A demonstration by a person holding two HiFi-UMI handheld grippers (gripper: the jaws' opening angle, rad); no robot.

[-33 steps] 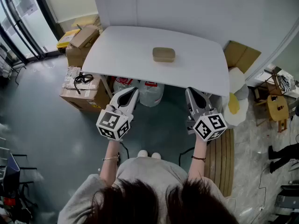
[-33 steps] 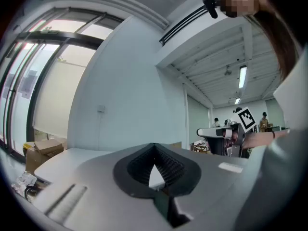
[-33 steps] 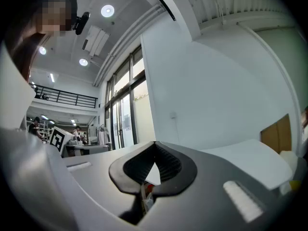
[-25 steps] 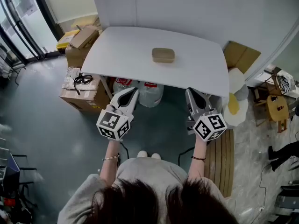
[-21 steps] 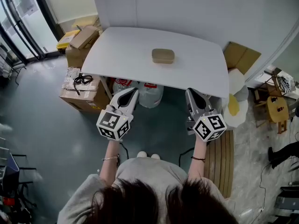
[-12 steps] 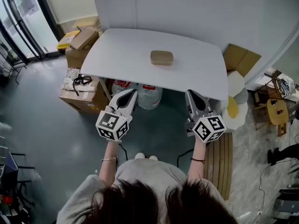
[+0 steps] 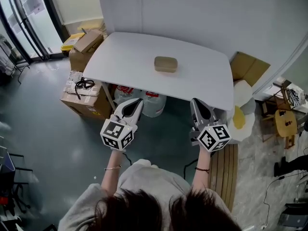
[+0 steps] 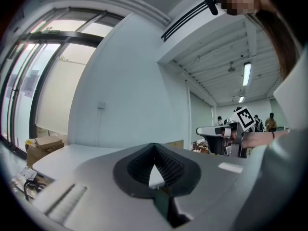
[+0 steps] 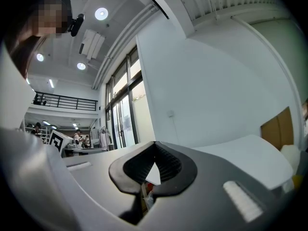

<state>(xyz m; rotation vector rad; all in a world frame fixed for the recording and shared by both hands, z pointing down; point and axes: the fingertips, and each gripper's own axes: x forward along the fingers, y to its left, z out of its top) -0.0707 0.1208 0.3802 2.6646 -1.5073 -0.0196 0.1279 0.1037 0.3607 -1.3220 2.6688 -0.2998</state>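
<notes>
In the head view my left gripper [image 7: 137, 101] and right gripper [image 7: 195, 101] are held side by side, both shut with nothing in them, just short of the near edge of a white table [image 7: 120, 57]. A tan, rounded block [image 7: 166, 64] lies alone near the table's middle, well beyond both grippers. In the left gripper view the left gripper [image 8: 154, 148] shows closed jaws, with the right gripper's marker cube [image 8: 243, 119] off to the right. The right gripper view shows the right gripper [image 9: 155, 147] with closed jaws and the left gripper's cube [image 9: 57, 140] at the left.
Cardboard boxes [image 7: 82, 93] are stacked left of the table, and large water bottles [image 7: 153, 100] stand under it. Flattened cardboard [image 7: 248, 66] leans at the right, with a wooden slat panel [image 7: 225, 172] on the floor and a small chair [image 7: 285, 114] further right. Glass doors [image 7: 19, 23] fill the far left.
The head view has shifted slightly, so the table and block sit a little lower in it. Both grippers stay shut, side by side, and have dropped slightly in the frame.
</notes>
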